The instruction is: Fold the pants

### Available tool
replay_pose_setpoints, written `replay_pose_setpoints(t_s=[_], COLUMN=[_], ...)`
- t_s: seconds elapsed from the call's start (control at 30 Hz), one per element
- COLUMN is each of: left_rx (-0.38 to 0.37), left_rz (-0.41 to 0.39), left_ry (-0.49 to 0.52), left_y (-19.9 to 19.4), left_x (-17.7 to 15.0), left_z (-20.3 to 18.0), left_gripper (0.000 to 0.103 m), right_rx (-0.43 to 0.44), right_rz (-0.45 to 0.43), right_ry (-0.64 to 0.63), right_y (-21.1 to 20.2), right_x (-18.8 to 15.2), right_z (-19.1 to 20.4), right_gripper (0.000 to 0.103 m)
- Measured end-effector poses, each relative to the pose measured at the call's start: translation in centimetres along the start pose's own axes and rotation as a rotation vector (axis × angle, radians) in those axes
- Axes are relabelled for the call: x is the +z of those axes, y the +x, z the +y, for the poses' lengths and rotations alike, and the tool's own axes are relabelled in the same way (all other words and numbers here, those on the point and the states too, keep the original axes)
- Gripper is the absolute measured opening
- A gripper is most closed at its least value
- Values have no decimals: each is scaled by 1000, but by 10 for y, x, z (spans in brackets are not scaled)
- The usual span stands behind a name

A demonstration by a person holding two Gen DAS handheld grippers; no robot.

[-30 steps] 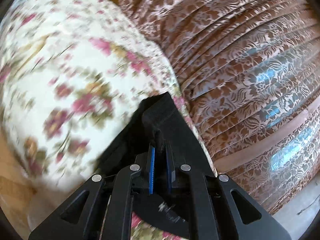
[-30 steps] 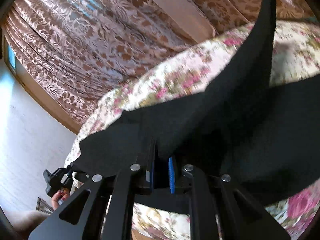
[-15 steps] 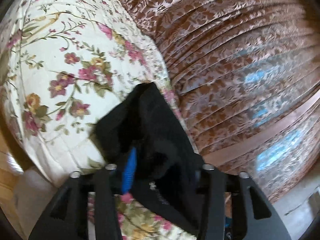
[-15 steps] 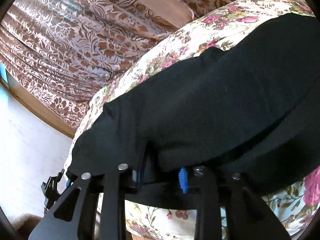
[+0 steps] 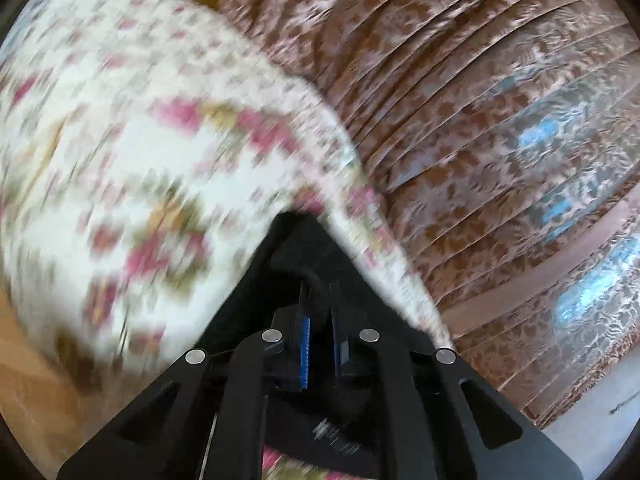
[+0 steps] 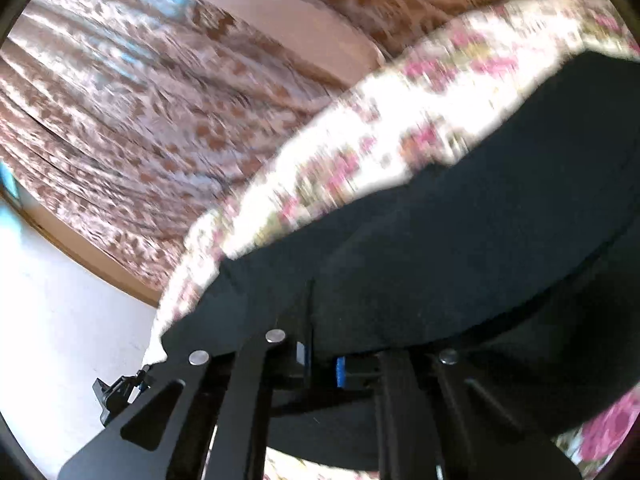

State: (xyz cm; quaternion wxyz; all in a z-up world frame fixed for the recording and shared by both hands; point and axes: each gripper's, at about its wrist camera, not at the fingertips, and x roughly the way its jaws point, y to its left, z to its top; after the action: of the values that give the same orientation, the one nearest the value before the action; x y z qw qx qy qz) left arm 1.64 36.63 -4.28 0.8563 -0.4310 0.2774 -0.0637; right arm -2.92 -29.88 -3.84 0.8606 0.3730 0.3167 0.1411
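The black pants (image 6: 460, 240) lie spread over a floral bedspread (image 6: 400, 128), filling the lower right of the right wrist view. My right gripper (image 6: 324, 344) is closing its jaws on the near edge of the pants; the cloth drapes over the blue pads and hides the tips. In the left wrist view a corner of the pants (image 5: 296, 248) rises in a peak from my left gripper (image 5: 318, 292), whose jaws are closing with the black cloth pinched between the blue pads. The left gripper (image 6: 120, 390) also shows small at the far left end of the pants.
The floral bedspread (image 5: 140, 140) covers a bed, blurred by motion. Brown patterned curtains (image 5: 500, 120) hang close behind its far side. A white wall (image 6: 60, 320) stands at the left of the right wrist view. Wooden floor (image 5: 32, 380) shows beside the bed.
Half a second ago both grippers stood open over the pants' edge. Both have now shut on the cloth and lifted it slightly; the views are blurred by movement.
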Motion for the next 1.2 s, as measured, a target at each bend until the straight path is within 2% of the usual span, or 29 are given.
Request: replay_pose_setpoints(t_s=[0.07, 0.13, 0.23, 0.3, 0.4, 0.47, 0.57, 0.73, 0.9, 0.93, 0.97, 1.03, 1.07, 1.1, 1.2], left_rx=[-77, -136, -173, -145, -57, -9, -42, -62, 32, 46, 49, 82, 86, 83, 94], left_rz=[-50, -86, -97, -70, -16, -2, -31, -56, -10, -8, -12, -37, -55, -84, -196], left_ry=[51, 127, 200, 190, 99, 35, -47, 10, 36, 33, 32, 28, 26, 23, 40], left_y=[-10, -22, -35, -35, -29, -26, -29, -35, -27, -27, -29, -36, -41, -46, -64], left_x=[16, 24, 18, 3, -22, -37, -44, -37, -44, -45, -46, -44, -43, -41, -35], left_z=[-18, -35, -37, -15, 27, 51, 65, 45, 53, 53, 54, 49, 46, 43, 25], left_gripper=[6, 6, 6, 6, 6, 6, 6, 6, 6, 6, 9, 22, 32, 37, 37], right_rx=[77, 118, 56, 2, -61, -45, -27, 43, -48, -47, -42, -26, -18, -18, -41], right_rz=[-65, -84, -5, 82, 166, 171, 156, 119, 168, 173, 167, 162, 152, 140, 110], right_ry=[13, 6, -32, -44, -53, -4, -7, -86, -88, -83, -81, -74, -75, -78, -55], right_y=[-17, -27, -24, -14, 0, 3, 0, -18, -8, -6, -6, -10, -14, -18, -32], right_x=[12, 14, -5, -28, -53, -58, -51, -44, -62, -65, -66, -62, -60, -58, -50], right_z=[8, 9, -1, -13, -28, -41, -35, -9, -27, -30, -30, -29, -28, -28, -34], right_gripper=[7, 7, 7, 7, 7, 7, 7, 7, 7, 10, 10, 30, 37, 37, 37])
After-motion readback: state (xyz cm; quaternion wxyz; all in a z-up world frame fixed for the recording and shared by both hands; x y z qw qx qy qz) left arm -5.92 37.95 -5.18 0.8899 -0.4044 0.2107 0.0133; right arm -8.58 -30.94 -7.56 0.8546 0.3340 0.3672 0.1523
